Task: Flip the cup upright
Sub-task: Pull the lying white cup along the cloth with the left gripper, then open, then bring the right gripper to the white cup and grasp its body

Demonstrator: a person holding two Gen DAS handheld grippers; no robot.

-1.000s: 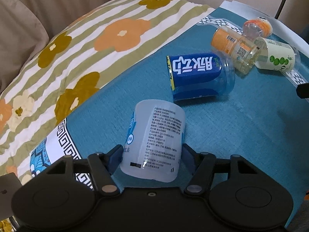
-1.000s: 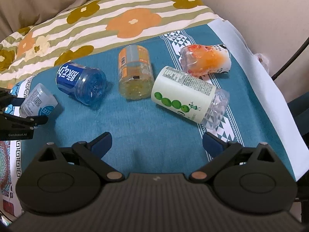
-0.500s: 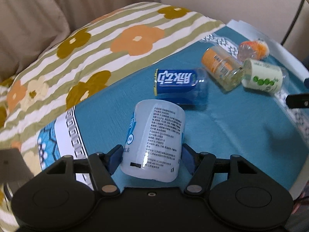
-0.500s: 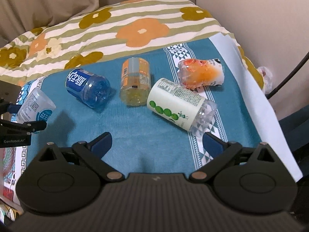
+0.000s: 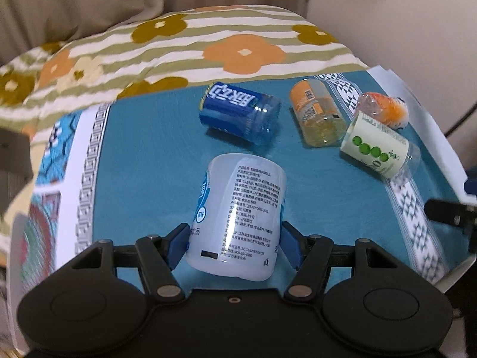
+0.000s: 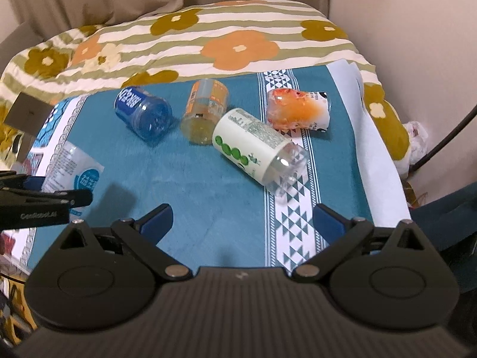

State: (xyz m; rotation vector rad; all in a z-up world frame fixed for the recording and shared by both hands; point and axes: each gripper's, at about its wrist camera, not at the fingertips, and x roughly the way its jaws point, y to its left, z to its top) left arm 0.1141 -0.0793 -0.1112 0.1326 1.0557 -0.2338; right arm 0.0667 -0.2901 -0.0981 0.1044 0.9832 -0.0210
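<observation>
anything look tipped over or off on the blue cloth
Yes. Four cups lie on their sides on the teal cloth: the blue cup, the orange-label cup, the white cup with green dots and the orange fruit cup. The left tool holds a fifth, the white cup. Nothing looks spilled.

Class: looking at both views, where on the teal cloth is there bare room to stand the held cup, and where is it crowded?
Bare teal cloth lies between the left gripper, shut on the white cup, and the open right gripper, in front of the blue cup. Crowded: the far right, where the orange cup, green-dot cup and orange packet cluster.
</observation>
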